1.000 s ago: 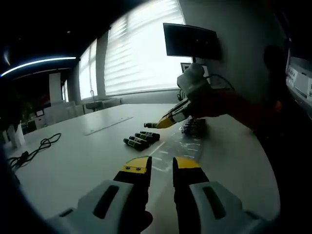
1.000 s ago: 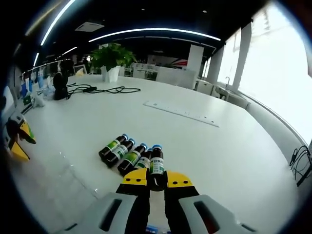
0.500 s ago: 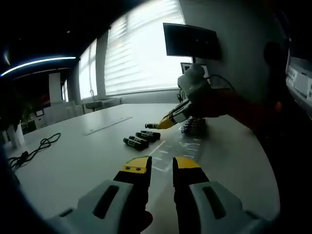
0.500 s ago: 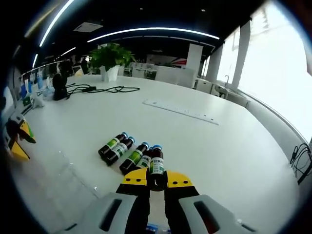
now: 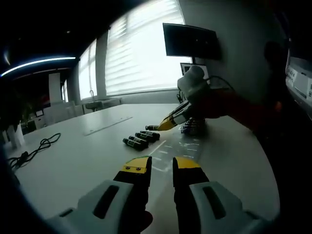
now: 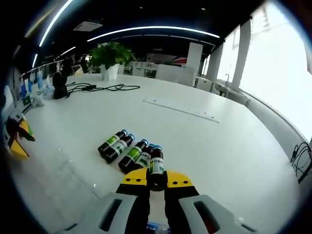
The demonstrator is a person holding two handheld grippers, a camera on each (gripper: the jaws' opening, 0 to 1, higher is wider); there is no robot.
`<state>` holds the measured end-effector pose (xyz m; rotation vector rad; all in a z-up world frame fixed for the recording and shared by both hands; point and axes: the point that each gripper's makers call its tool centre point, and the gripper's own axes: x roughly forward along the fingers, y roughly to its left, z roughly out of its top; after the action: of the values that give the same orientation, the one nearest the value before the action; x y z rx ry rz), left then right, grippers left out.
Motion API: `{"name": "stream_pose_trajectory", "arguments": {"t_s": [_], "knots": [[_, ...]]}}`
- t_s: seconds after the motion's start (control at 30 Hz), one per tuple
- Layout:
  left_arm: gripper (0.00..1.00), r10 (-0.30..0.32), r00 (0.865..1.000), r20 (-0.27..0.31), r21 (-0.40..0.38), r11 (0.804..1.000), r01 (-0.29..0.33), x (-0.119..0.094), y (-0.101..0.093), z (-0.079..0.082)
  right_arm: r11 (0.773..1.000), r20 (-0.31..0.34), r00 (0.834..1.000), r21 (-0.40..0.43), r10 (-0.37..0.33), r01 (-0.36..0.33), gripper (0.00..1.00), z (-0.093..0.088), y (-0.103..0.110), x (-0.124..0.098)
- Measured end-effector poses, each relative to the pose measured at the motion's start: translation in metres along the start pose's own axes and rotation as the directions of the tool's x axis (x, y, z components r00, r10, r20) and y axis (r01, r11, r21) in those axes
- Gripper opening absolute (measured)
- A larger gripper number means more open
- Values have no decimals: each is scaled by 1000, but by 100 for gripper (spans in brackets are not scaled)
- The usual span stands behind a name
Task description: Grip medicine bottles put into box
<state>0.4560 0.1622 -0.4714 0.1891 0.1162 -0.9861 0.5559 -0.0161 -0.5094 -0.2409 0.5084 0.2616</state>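
Observation:
Several dark medicine bottles (image 6: 126, 149) with green labels and blue caps lie side by side on the white table (image 6: 204, 146). My right gripper (image 6: 156, 178) is shut on one more such bottle (image 6: 156, 165), held at the right end of that row. In the left gripper view the row of bottles (image 5: 141, 138) lies mid-table, and the right gripper (image 5: 165, 125), held by a gloved hand with a red sleeve, holds its bottle just past it. A clear box (image 5: 193, 127) with blue-capped bottles stands behind it. My left gripper (image 5: 162, 165) is open, with nothing between its jaws.
A long flat strip (image 6: 181, 110), black cables (image 6: 105, 89) and a potted plant (image 6: 110, 59) lie further off on the table. A cable (image 5: 34, 150) lies at the left. A wall screen (image 5: 190, 41) and bright blinds (image 5: 139, 53) are behind.
The right gripper has shifted slightly with the bottle in its jaws; the row of bottles sits a little further left in its view. The left gripper has stayed still.

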Motion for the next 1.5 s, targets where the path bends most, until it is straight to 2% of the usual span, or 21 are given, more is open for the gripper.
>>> {"name": "stream_pose_trajectory", "arguments": {"t_s": [0.3,0.53,0.67,1.07,1.33,1.5], "knots": [[12,2,1000,2,-1,1000,-2,0,0,1,1000,10,1000,-1,2,-2,7,2,1,-6],[12,1,1000,2,0,1000,-1,0,0,1,1000,78,997,12,10,-11,7,17,12,-38],[12,2,1000,3,0,1000,-2,0,0,1,1000,104,994,13,22,-24,7,17,22,-53],[12,7,1000,5,1,1000,-7,0,1,2,993,106,993,98,52,-62,7,-6,43,-80],[12,-2,1000,-3,2,1000,2,1,-2,0,990,90,995,128,49,-60,7,-17,50,-87],[12,0,1000,-6,2,1000,0,2,-1,-1,995,69,997,86,47,-53,7,-21,61,-86]]}}
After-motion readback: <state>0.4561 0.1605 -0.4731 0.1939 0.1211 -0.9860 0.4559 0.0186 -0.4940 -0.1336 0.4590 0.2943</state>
